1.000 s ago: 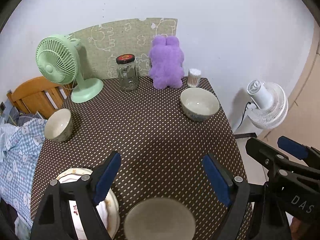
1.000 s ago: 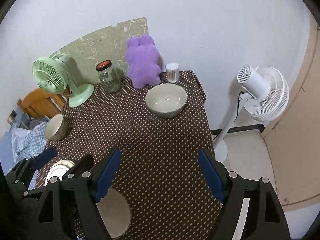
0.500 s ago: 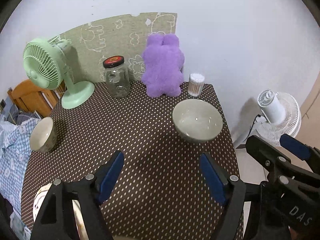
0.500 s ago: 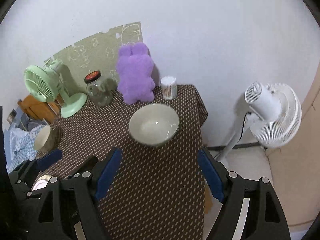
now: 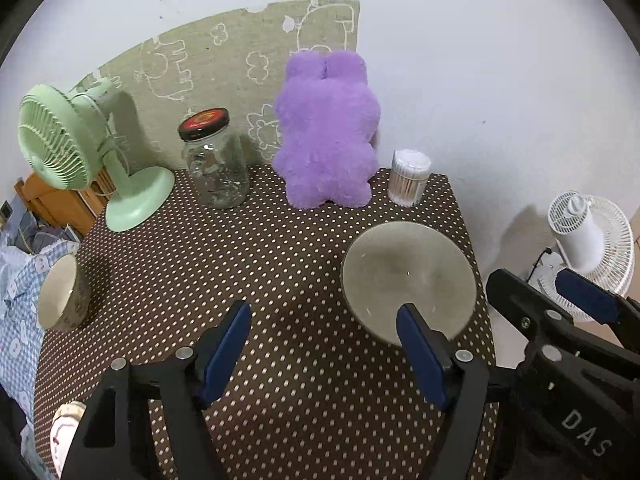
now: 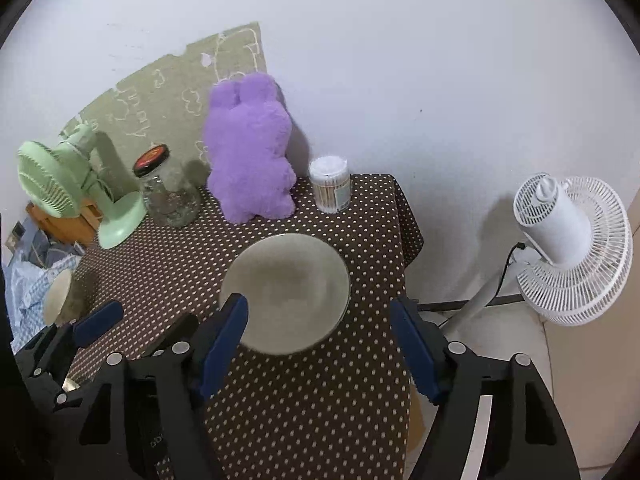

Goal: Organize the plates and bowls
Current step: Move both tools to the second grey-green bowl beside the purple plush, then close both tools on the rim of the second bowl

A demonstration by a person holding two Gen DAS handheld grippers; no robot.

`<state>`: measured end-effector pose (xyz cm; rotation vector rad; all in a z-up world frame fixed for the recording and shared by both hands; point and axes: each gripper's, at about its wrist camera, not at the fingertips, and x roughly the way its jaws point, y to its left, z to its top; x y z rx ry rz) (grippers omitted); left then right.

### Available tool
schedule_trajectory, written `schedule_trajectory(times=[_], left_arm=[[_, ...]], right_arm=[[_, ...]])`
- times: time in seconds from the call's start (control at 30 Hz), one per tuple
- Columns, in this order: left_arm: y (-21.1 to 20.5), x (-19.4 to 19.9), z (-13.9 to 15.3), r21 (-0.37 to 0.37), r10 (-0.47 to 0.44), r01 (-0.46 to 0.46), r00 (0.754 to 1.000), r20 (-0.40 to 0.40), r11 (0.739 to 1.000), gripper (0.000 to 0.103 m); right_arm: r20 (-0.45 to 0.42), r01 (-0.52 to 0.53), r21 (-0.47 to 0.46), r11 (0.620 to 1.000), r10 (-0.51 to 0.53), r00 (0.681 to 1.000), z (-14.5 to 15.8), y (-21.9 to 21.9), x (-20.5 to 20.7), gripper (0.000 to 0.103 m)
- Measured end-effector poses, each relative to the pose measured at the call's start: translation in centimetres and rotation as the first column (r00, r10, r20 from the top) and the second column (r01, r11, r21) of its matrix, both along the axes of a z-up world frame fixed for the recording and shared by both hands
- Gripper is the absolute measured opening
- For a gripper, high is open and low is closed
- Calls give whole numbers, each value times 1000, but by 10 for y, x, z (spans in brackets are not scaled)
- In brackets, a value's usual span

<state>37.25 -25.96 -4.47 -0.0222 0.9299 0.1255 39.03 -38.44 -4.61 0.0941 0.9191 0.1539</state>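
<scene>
The large bowl sat upright, mouth up, round, just ahead of my right hand-held gripper; both it and my left hand-held gripper gaped wide, empty.

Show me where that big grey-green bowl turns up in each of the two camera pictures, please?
Left wrist view: the big bowl sits right of centre, partly behind the left gripper's right finger.
Right wrist view: the bowl lies at centre, just ahead of the open right gripper.
Shared landmark: the purple plush toy stands behind it by the wall.
</scene>
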Motion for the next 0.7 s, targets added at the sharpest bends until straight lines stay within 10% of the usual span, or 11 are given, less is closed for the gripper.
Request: schedule_trajectory(times=[0.7], left_arm=[[1, 71, -67, -29, -14, 11, 995, -97, 1000, 28]], right_arm=[[-104, 25, -6, 1000, -26, 994, -68, 0, 70, 52]])
